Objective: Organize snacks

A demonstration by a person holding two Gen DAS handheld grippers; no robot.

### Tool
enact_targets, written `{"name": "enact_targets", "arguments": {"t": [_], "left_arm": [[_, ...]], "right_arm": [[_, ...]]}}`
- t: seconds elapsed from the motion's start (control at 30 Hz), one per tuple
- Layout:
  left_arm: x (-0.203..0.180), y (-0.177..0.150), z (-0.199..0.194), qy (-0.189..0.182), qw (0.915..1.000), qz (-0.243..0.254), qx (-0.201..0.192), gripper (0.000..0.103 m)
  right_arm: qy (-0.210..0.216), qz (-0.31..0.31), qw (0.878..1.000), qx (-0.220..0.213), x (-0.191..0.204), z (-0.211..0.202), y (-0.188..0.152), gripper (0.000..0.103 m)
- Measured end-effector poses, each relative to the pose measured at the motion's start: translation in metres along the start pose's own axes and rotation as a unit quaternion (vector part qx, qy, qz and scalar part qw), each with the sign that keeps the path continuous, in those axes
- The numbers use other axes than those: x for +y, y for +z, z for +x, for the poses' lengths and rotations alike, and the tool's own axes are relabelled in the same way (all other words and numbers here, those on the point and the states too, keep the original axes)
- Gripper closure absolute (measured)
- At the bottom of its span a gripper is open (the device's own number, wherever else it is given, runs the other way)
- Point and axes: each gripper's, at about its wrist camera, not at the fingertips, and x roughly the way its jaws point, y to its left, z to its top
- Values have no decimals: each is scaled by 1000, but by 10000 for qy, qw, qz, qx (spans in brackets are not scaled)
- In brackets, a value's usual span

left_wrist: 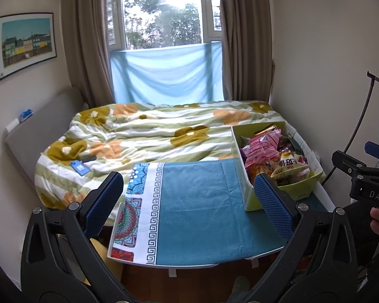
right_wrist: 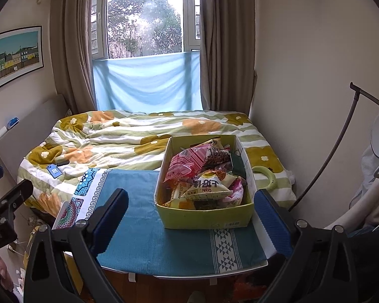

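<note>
Right hand-held gripper [right_wrist: 190, 213] gapes before green box [right_wrist: 204, 218] of snack packets [right_wrist: 204, 176].

Both fisheye views looked forward from just before the near edge of the counter [left_wrist: 197, 214], across it toward the bed [left_wrist: 144, 128] and the window [left_wrist: 161, 12] beyond. The left wrist view sat further left, so the snack box [left_wrist: 278, 192] fell to its right, while the right wrist view faced the box [right_wrist: 204, 214] nearly head-on. They shared the counter [right_wrist: 144, 227], box, bed [right_wrist: 128, 131] and window [right_wrist: 144, 17].

Glossy snack packs [right_wrist: 202, 176], cardboard box [right_wrist: 204, 217].
</note>
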Motion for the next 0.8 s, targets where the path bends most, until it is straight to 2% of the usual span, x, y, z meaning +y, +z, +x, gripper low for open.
{"name": "enact_targets", "arguments": {"t": [0.5, 0.8], "left_arm": [[8, -4, 4, 28, 10000, -65, -1, 0], [22, -2, -4, 20, 9995, -213, -212, 0]], "right_arm": [[30, -37, 10000, 27, 8, 6, 3, 4], [-4, -64, 10000, -11, 17, 8, 5, 4]]}}
